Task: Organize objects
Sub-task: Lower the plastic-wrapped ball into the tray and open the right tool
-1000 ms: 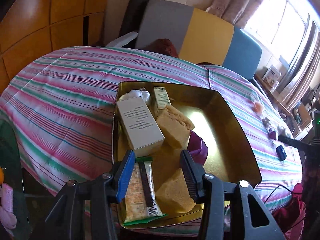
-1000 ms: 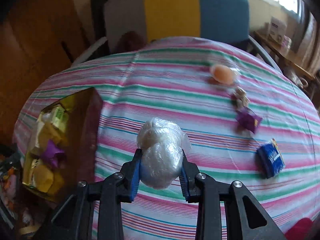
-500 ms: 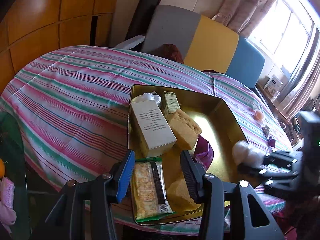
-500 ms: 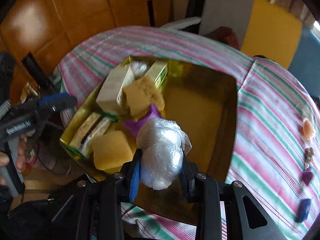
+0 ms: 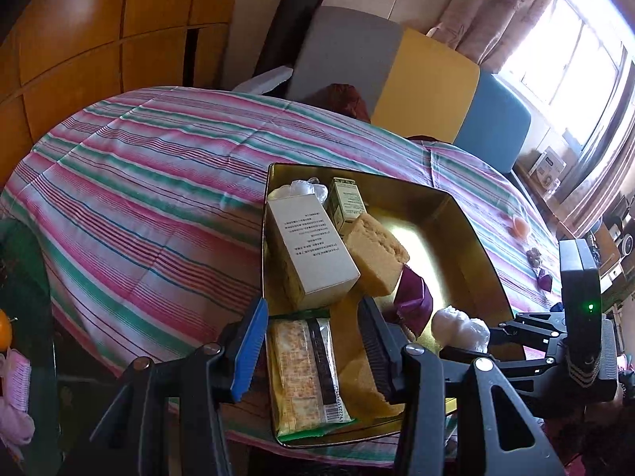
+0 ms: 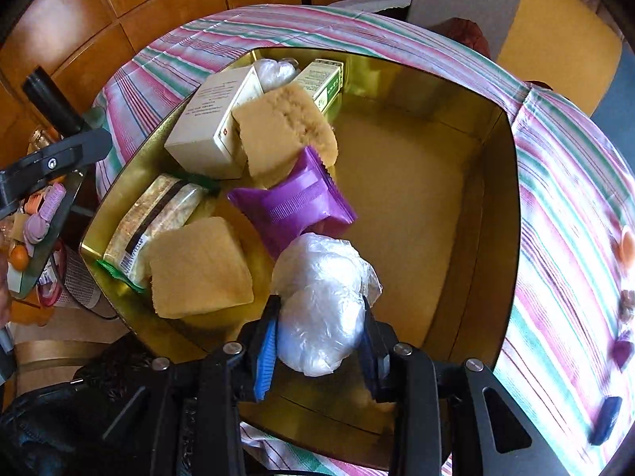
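My right gripper [image 6: 317,341] is clamped on a clear plastic-wrapped white bundle [image 6: 321,301], both pads pressing its sides; the jaws have just been easing open a touch, bundle between them. It hangs over the near part of the gold tray [image 6: 512,182], beside the purple packet [image 6: 293,202] and just right of the front sponge block [image 6: 198,265]. In the tray's left half: white box [image 6: 206,123], second sponge block [image 6: 281,131] leaning on it, green-white carton [image 6: 323,81], another plastic bundle [image 6: 274,71] in the far corner, cracker pack [image 6: 154,218]. My left gripper [image 5: 313,341] hovers over the tray's near left edge, jaws apart, nothing gripped. Tray sits on the striped tablecloth [image 5: 139,182]. Small items lie on the cloth to the right: orange piece [image 6: 627,244], blue packet [image 6: 605,420].
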Action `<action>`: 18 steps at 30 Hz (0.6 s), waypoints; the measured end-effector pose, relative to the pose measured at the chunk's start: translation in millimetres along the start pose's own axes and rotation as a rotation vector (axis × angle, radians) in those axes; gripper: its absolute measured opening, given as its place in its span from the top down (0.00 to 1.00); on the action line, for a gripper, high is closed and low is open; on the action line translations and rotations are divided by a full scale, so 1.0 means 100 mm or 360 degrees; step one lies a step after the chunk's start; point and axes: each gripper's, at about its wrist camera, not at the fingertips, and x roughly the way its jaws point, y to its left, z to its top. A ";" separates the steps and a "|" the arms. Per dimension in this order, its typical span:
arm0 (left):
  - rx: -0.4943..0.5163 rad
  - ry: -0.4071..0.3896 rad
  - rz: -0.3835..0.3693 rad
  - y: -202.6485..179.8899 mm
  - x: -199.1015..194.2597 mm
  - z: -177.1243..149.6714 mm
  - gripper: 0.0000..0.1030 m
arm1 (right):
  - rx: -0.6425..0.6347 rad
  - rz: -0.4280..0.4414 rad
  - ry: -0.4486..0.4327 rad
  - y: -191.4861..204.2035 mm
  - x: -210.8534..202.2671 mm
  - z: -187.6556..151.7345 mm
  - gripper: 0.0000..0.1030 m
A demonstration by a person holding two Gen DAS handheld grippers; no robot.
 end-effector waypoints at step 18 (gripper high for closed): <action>0.0007 -0.0038 0.0018 -0.01 -0.13 -0.01 0.54 | 0.0069 -0.0034 -0.0133 -0.09 -0.26 -0.02 0.20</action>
